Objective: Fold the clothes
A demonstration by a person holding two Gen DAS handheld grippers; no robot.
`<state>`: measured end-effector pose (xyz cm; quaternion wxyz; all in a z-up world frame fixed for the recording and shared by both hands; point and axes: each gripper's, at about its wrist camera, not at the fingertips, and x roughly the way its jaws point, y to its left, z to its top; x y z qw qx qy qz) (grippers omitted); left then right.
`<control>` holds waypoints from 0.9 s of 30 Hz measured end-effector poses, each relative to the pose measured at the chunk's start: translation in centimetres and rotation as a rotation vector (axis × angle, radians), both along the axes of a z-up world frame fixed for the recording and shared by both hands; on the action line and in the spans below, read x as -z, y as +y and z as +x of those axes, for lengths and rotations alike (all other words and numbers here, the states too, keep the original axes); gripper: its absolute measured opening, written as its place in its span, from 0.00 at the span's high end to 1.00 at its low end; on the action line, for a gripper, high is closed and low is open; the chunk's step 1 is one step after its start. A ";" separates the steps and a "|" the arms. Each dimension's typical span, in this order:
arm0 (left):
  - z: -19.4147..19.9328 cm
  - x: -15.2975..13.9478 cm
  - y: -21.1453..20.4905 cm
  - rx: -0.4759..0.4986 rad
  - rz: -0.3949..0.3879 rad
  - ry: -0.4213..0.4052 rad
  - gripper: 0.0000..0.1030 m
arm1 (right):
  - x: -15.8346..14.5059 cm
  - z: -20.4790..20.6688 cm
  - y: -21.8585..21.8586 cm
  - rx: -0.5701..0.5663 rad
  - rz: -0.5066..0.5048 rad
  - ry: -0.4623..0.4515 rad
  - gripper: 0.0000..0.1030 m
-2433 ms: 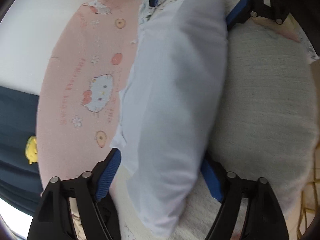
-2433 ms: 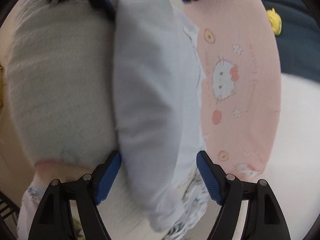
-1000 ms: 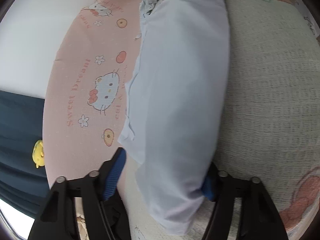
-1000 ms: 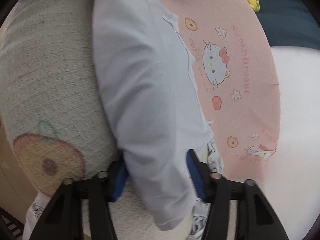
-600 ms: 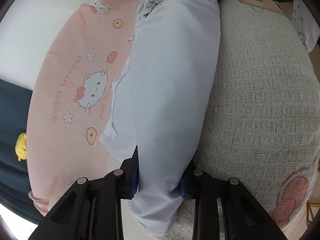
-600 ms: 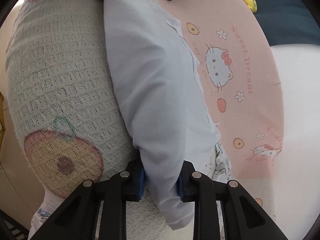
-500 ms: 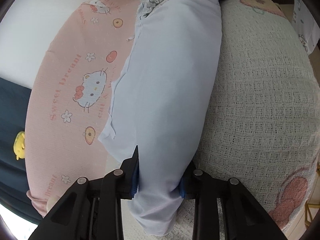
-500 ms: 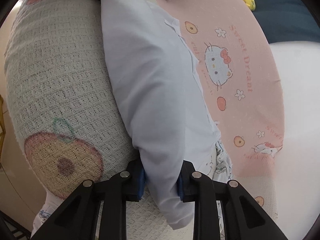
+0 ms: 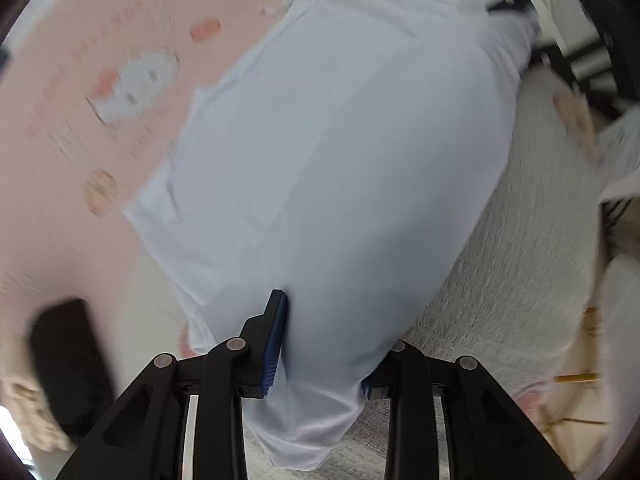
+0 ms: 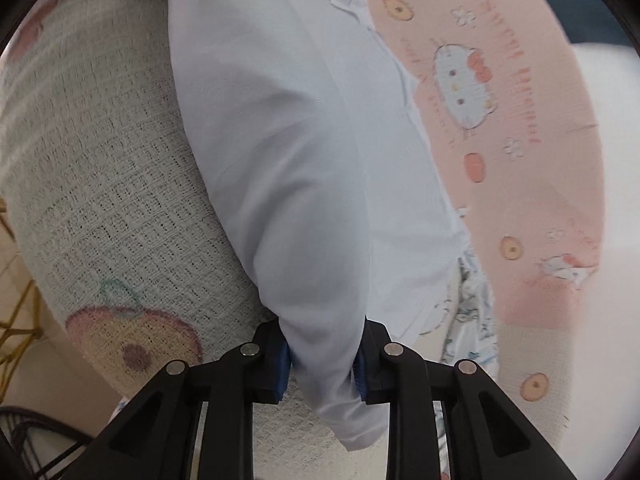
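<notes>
A pale blue folded shirt (image 9: 340,152) stretches between my two grippers. My left gripper (image 9: 324,344) is shut on one end of its folded edge, blue pads pressed into the cloth. My right gripper (image 10: 320,356) is shut on the other end of the same shirt (image 10: 304,168). The shirt hangs lifted over a cream waffle-knit blanket (image 10: 100,184) with fruit motifs. The opposite gripper shows as black parts at the top edge of each view. The left wrist view is motion-blurred.
A pink cat-print cloth (image 10: 500,128) lies beside the shirt, also seen in the left wrist view (image 9: 80,120). A small blue-patterned white garment (image 10: 472,312) sits under the shirt's edge. A dark object (image 9: 68,360) is low left. Yellow-lined floor (image 9: 580,380) lies past the blanket's edge.
Both grippers went from open around the shirt's edge to shut on it. Since half a second ago the left gripper has swung and the shirt has lifted and spread wider.
</notes>
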<state>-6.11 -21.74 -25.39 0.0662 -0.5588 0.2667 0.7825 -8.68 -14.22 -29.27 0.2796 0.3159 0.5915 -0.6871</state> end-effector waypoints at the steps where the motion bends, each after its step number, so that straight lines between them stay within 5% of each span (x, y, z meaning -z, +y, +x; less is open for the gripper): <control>1: -0.6 -0.2 -0.5 -0.012 0.040 -0.034 0.73 | 0.3 1.0 0.4 0.012 -0.009 -0.036 0.74; 5: -1.9 -0.5 -1.7 -0.039 0.157 -0.134 0.71 | 0.3 1.3 1.3 0.103 -0.054 -0.198 0.72; 7: -2.2 -0.5 -1.9 -0.042 0.196 -0.167 0.62 | -0.4 -0.2 1.5 0.168 -0.093 -0.297 0.70; 12: -2.8 -0.4 -2.3 -0.046 0.270 -0.248 0.49 | -1.3 -3.4 2.3 0.300 -0.185 -0.547 0.53; 19: -4.1 -0.9 -4.3 -0.153 0.371 -0.318 0.50 | -1.8 -5.3 2.9 0.359 -0.175 -0.681 0.56; 27: -5.5 -1.5 -7.0 -0.296 0.500 -0.391 0.51 | -2.7 -8.0 4.7 0.558 -0.261 -0.794 0.56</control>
